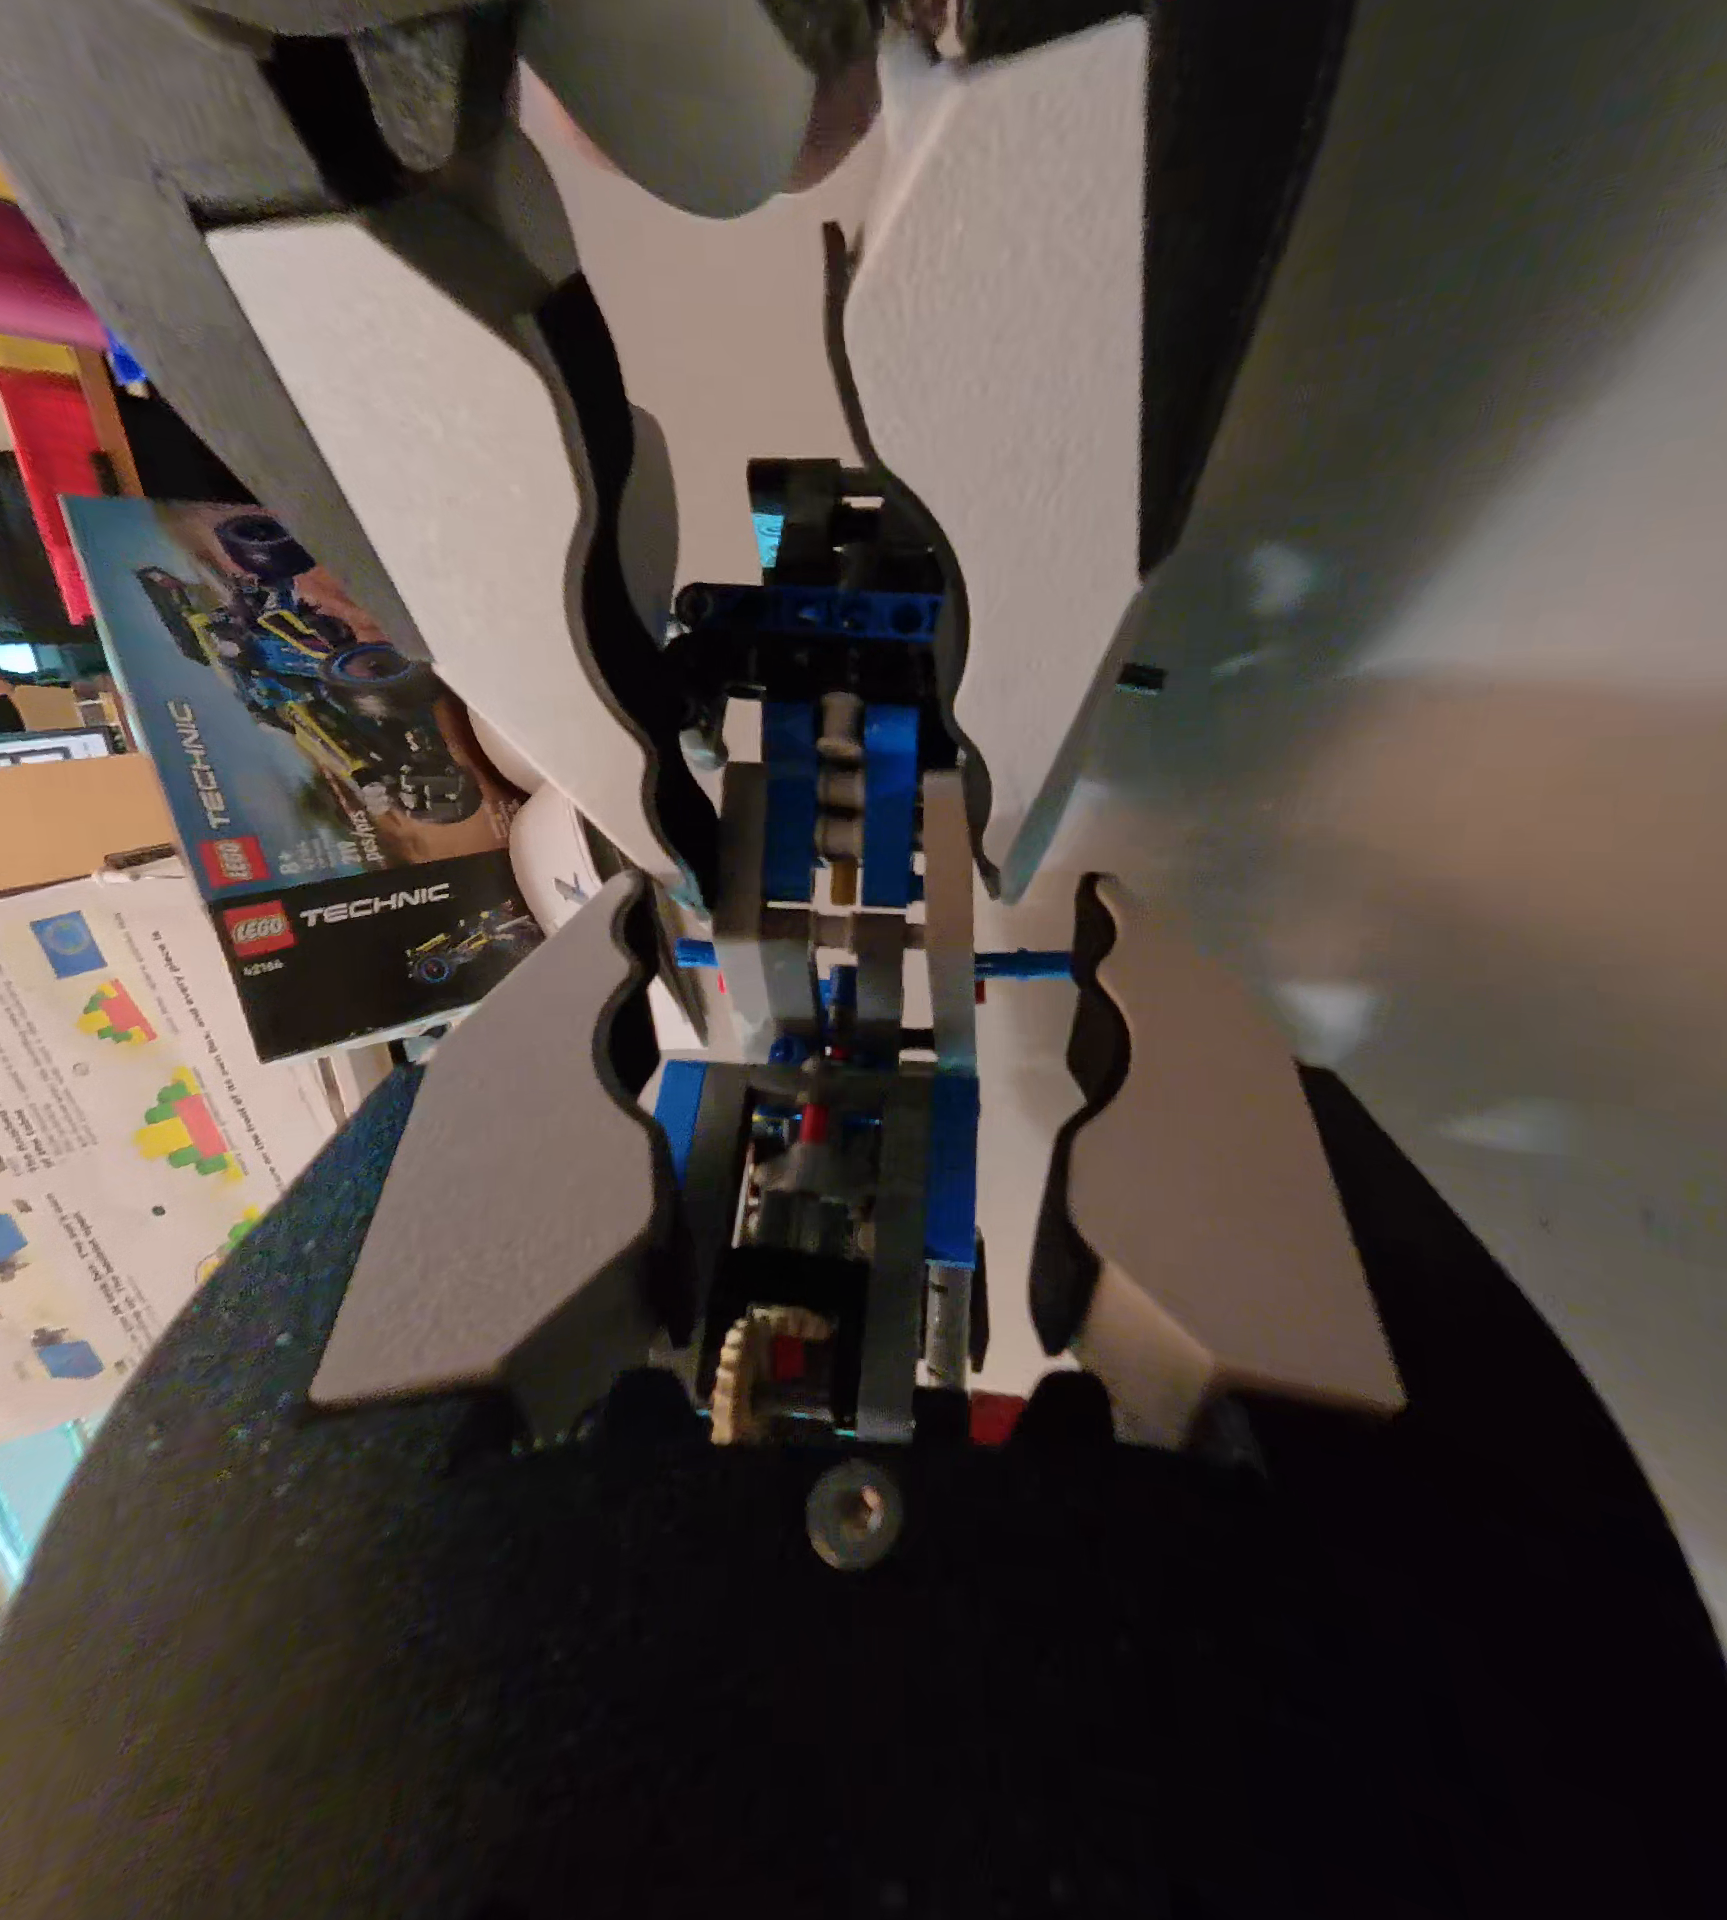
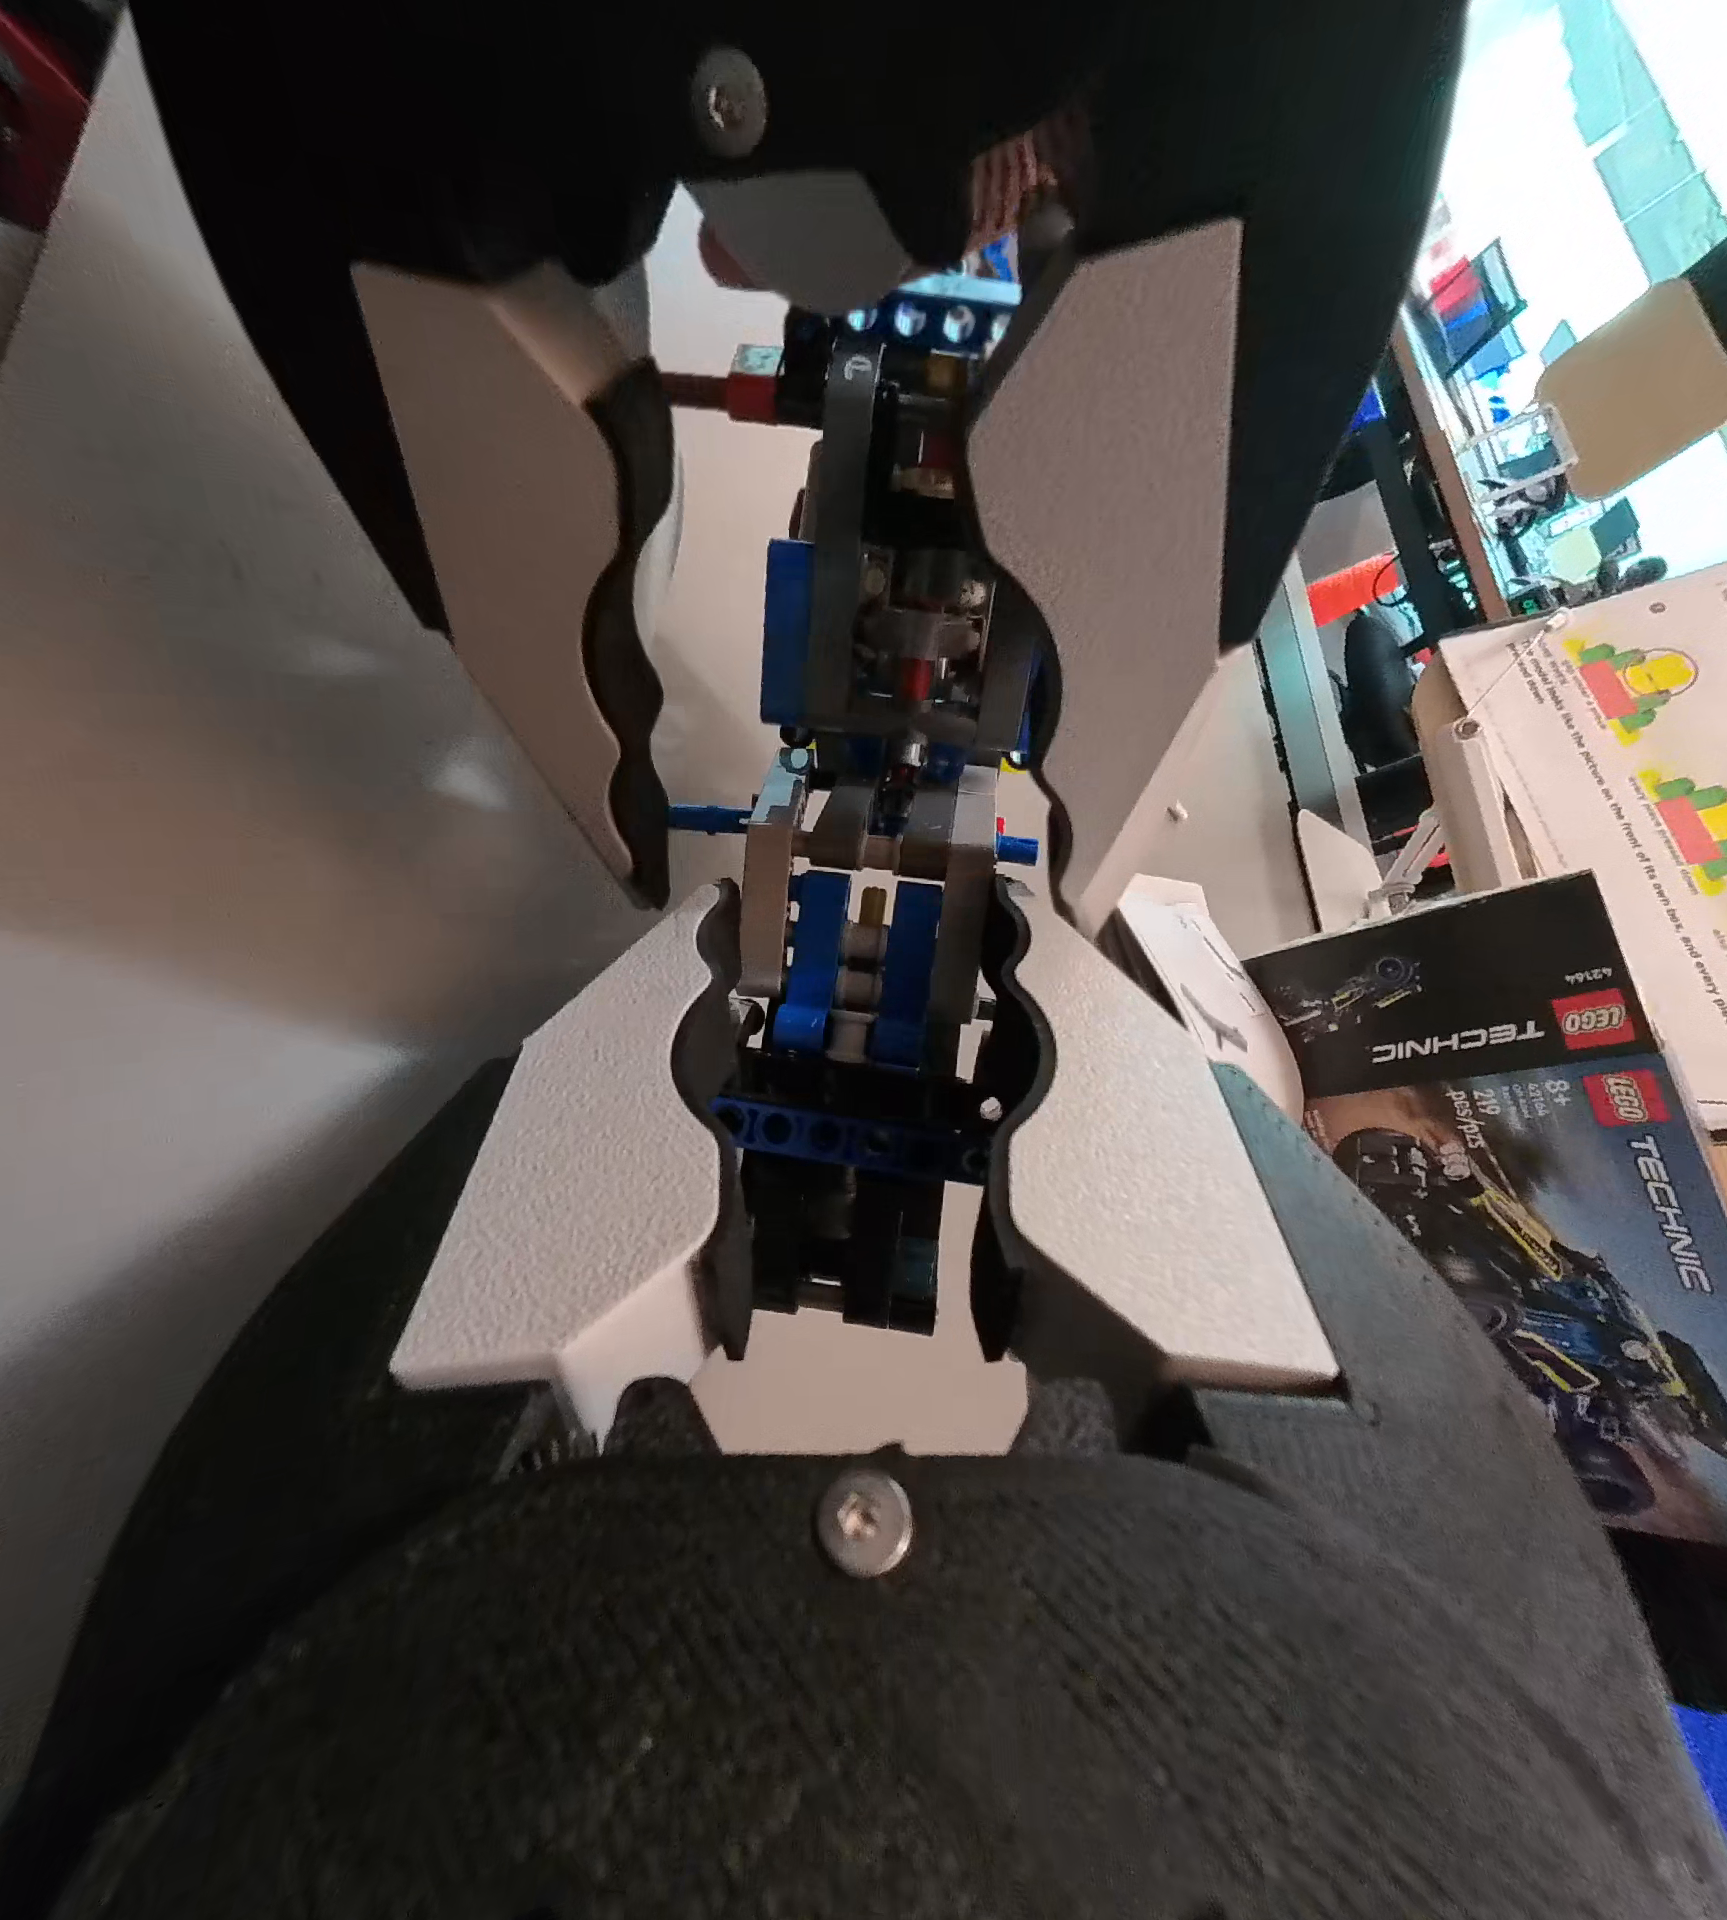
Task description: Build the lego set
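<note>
A blue, grey and black brick-built vehicle frame (image 1: 838, 831) hangs in the air between my two grippers, which face each other tip to tip. In the right wrist view my right gripper (image 2: 869, 896) is shut on the frame's (image 2: 859, 997) black and blue end, with both dark wavy pads (image 2: 708, 1049) pressed against its sides. My left gripper (image 1: 864, 889) is open around the other end. Its right pad (image 1: 1087, 1049) stands clear of the frame, and only a thin blue axle (image 1: 1025, 964) reaches toward it. The right wrist view shows the same gap at the left gripper's finger (image 2: 630, 644).
A toy set box (image 1: 319, 779) with a picture of a blue and yellow vehicle lies on the white table; it also shows in the right wrist view (image 2: 1565, 1195). A white sheet with brick drawings (image 1: 59, 1143) hangs behind it. A cardboard box (image 1: 28, 821) stands beside them. Less than 4 cm separates the two grippers' tips.
</note>
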`<state>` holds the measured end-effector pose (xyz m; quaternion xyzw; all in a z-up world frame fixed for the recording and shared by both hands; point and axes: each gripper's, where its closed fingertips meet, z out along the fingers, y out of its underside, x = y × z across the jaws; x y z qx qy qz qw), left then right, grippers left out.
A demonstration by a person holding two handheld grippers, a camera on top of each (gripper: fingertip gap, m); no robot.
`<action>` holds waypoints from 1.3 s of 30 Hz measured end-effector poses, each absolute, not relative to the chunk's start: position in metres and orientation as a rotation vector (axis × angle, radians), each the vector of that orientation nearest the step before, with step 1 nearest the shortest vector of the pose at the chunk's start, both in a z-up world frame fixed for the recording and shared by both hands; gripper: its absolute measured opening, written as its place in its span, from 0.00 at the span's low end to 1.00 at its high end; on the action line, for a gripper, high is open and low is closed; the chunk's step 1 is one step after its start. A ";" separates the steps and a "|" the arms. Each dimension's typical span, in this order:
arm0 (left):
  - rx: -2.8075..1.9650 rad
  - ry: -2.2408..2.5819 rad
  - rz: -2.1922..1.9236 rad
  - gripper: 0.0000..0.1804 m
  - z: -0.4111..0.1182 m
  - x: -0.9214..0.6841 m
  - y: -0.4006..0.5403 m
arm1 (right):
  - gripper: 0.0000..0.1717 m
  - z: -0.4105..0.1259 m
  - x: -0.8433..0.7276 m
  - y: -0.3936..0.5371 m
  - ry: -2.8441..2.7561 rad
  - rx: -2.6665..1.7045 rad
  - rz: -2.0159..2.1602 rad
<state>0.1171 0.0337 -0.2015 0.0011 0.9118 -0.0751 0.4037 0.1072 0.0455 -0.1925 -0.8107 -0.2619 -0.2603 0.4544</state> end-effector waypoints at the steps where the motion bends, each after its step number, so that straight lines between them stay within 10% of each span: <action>1: -0.004 2.310 -0.185 0.42 -0.203 0.117 0.033 | 0.26 -0.193 0.109 0.044 -0.641 -2.005 -0.640; 39: 0.038 2.319 -0.208 0.37 -0.227 0.126 0.025 | 0.26 -0.218 0.114 0.029 -0.648 -2.102 -0.591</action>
